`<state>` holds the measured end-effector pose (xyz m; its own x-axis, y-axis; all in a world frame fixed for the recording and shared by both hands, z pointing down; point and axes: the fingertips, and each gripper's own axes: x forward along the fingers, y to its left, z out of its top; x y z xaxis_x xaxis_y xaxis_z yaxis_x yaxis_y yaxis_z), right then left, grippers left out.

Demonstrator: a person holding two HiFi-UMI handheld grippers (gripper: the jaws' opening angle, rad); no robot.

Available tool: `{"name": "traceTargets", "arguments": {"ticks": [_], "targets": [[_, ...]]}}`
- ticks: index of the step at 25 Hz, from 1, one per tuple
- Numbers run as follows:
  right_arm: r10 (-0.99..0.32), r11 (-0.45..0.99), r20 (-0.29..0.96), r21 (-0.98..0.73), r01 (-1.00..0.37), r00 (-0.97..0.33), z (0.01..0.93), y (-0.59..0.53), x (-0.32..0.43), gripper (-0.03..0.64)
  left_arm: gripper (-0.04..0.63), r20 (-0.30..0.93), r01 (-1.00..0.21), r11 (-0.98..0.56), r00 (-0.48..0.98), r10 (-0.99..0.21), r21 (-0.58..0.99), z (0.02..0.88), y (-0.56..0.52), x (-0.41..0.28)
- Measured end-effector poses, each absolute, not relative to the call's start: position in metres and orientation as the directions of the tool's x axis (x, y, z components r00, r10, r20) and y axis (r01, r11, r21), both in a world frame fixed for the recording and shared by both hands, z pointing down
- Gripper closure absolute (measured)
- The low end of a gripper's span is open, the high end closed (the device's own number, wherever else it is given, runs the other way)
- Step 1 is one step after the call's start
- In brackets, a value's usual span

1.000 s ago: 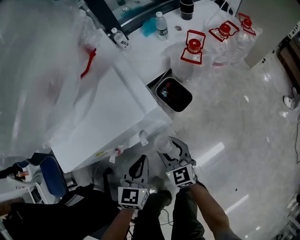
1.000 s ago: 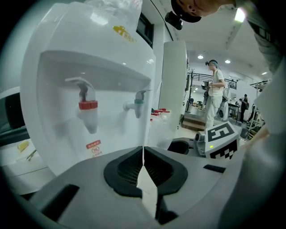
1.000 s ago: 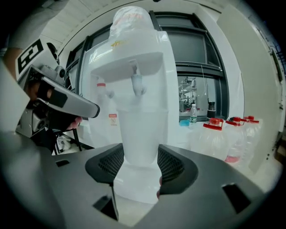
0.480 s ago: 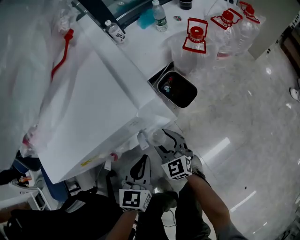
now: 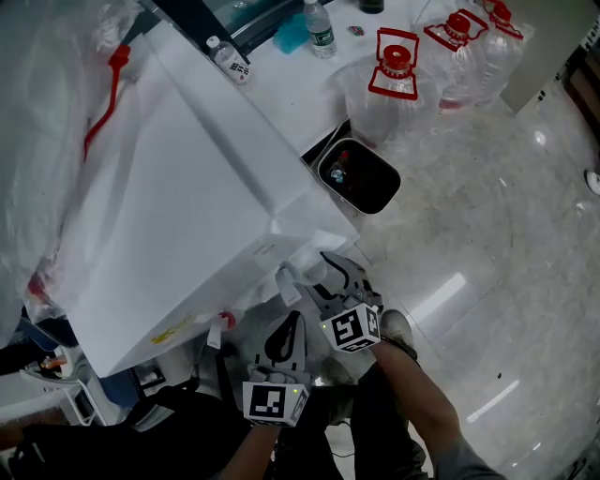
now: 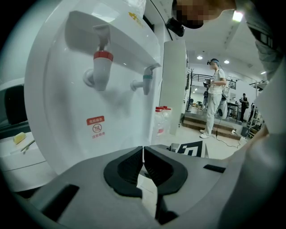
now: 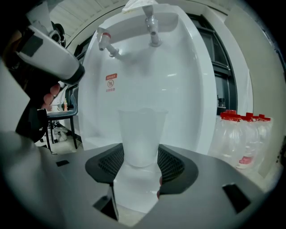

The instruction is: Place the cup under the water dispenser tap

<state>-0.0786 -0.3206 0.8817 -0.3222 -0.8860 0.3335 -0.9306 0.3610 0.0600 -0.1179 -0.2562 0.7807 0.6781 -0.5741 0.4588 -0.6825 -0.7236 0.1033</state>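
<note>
A clear plastic cup (image 7: 141, 136) stands upright between the pads of my right gripper (image 7: 140, 157), which is shut on its lower half. The white water dispenser (image 7: 152, 85) fills the view behind the cup. Its red tap (image 7: 104, 41) and the second tap (image 7: 152, 27) sit higher up, well above the cup's rim. In the head view the right gripper (image 5: 325, 275) holds the cup (image 5: 312, 273) right at the dispenser's (image 5: 178, 206) front corner. My left gripper (image 5: 292, 322) hangs just left of it, shut and empty, and faces the red tap (image 6: 102, 68) and the blue tap (image 6: 145, 83).
A black bin (image 5: 362, 178) with litter stands by the dispenser's far side. Large water jugs (image 5: 395, 73) with red caps and small bottles (image 5: 320, 28) lie beyond it. A person in white (image 6: 215, 99) stands far off. A chair (image 7: 57, 117) is at the left.
Both grippers have sunk in front of the dispenser, the right one more. It has carried the cup closer to the dispenser's front, still below the taps.
</note>
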Motion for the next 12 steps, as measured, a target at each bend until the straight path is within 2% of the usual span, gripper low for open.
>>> {"name": "traceTargets", "arguments": {"ticks": [12], "targets": [[-0.875,0.376,0.348,0.049,-0.925,-0.337,0.8890,-0.3249,-0.0810,0.380,0.581,0.486,-0.690,-0.717,0.663,-0.569,0.101,0.7881,-0.2503,-0.1226]]}}
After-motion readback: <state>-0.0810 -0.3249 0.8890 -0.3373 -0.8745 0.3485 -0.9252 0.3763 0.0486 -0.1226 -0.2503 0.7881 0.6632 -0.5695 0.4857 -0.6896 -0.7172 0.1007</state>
